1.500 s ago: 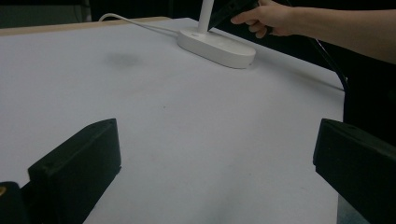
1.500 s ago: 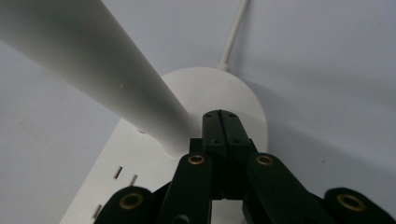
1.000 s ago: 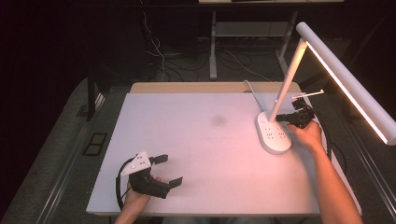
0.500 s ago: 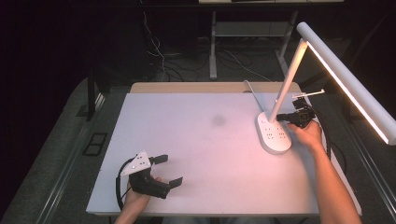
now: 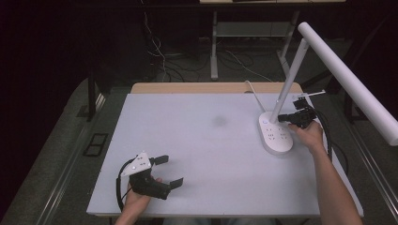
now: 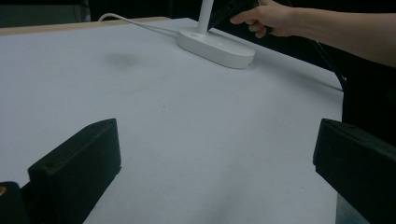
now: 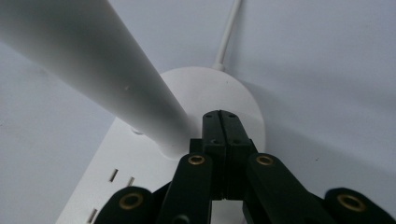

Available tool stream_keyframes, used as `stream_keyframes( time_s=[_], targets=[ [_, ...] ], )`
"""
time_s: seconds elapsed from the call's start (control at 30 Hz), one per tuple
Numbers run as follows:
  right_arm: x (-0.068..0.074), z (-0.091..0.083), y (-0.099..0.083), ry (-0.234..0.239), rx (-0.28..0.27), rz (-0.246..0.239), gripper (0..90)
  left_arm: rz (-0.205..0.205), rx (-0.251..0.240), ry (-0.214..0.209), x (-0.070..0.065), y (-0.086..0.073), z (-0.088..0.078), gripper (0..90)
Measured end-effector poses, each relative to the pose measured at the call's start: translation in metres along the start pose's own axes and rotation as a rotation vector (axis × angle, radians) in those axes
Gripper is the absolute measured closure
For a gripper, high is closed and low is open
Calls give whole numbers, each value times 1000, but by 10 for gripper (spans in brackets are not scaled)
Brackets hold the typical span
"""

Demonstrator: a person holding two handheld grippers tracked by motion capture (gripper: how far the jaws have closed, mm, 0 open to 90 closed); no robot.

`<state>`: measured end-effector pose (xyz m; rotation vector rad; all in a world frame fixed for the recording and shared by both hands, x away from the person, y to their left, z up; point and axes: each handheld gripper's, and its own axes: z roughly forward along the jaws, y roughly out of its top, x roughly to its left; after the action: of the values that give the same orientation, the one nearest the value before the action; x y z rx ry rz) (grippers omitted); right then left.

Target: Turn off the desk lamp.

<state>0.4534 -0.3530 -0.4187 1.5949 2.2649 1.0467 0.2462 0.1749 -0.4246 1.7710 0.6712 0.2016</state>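
Hidden: the lamp head [image 5: 347, 79] runs out of the high view at the right edge; where the closed tips of the right gripper [image 5: 287, 117] meet the lamp base cannot be made out (contact unclear).
Desk lamp [image 5: 291, 79]: far right of the table; smooth white plastic, a round slanting stem [image 7: 93, 70] rising from an oval base [image 5: 276, 133] with rows of small slots; a thin white cord [image 5: 251, 89] leaves the far side of the base.
Right gripper: black, jointed, brass-coloured pivots; jaws pressed flat together with nothing between them, tips at the foot of the stem over the base (seen closely in the right gripper view).
Left gripper [image 5: 170, 171]: near left of the table, black with a grey three-cornered plate; blunt wedge-shaped jaws spread wide, nothing between them, bare tabletop under them.
Table [image 5: 197, 140]: flat matte white surface, one faint dark smudge [image 5: 219, 121] near the middle.
Change: none against the earlier pictures; both hands, both grippers and the lamp lie as before.
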Motion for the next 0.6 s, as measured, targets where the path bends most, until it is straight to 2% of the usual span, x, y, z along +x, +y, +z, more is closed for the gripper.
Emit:
stream_keyframes(
  time_s=[0.4,0.43,0.6],
  targets=[
    [-1,-2,0,-21,6,16,900,5,3,-2,-1,0,0,0],
    [-1,-3,0,-16,12,34,900,6,4,-3,-1,0,0,0],
    [-4,-3,-2,-11,5,39,900,8,5,-5,-2,0,1,0]
  ],
)
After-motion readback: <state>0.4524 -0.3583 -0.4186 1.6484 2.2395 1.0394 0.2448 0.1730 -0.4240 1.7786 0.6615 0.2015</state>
